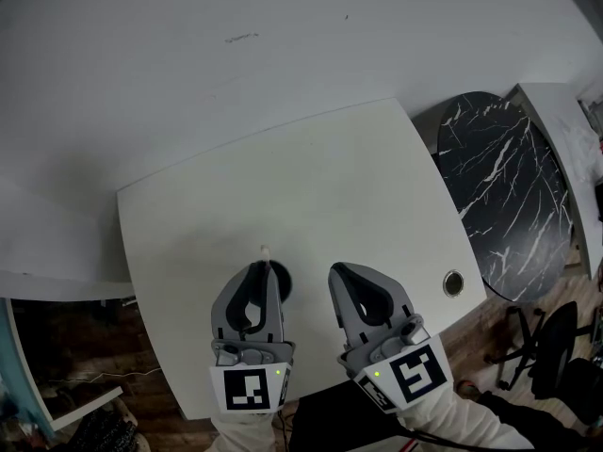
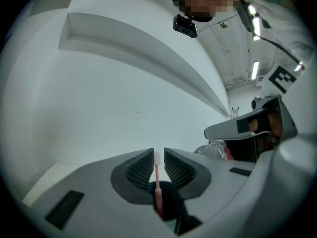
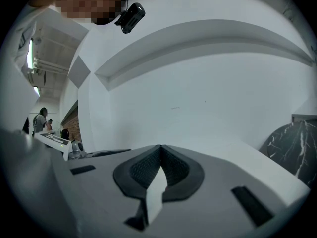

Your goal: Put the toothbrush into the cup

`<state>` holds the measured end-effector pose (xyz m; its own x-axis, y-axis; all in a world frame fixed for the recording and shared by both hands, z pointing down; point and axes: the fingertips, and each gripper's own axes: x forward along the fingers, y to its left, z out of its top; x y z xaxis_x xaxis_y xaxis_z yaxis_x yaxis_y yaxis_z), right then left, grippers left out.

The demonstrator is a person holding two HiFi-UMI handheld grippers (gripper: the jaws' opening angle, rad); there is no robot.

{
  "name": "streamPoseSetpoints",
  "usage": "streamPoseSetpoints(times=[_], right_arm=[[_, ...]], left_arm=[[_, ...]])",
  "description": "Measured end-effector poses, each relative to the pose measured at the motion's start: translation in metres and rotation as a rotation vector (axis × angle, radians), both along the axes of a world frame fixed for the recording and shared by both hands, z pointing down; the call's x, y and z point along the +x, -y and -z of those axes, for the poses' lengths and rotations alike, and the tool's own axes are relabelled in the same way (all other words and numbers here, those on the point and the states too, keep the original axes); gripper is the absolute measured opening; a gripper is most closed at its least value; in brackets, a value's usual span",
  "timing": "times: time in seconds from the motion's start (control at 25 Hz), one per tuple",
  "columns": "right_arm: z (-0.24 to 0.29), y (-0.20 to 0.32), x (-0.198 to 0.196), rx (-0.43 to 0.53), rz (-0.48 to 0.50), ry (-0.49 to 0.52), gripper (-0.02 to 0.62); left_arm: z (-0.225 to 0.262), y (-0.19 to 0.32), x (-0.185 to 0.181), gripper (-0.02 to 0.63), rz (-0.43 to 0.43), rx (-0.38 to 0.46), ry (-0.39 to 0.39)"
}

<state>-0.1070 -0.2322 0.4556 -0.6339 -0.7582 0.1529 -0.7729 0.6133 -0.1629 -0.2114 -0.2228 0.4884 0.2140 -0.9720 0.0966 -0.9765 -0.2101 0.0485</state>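
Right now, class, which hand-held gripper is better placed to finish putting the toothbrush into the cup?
Left: the left hand-held gripper has the toothbrush upright between its jaws, at the dark cup. The right hand-held gripper is shut and empty.

A dark cup [image 1: 285,281] stands on the white table [image 1: 330,186].

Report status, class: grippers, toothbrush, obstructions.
Left gripper jaws slightly apart round upright toothbrush, standing in cup. Right gripper shut, empty. Nothing in the way.
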Motion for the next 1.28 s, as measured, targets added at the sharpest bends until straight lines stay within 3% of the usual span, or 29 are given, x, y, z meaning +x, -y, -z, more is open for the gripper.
streamPoseSetpoints(times=[0.64,1.28], right_arm=[[0.014,-0.004,0.004,0.015,-0.004,0.012,0.003],[0.105,-0.064,0.023,0.113,0.039,0.049,0.003]], left_arm=[[0.022,-0.009,-0.001,0.057,0.011,0.019,0.015],[0.106,-0.086,-0.012,0.055,0.108,0.02,0.042]])
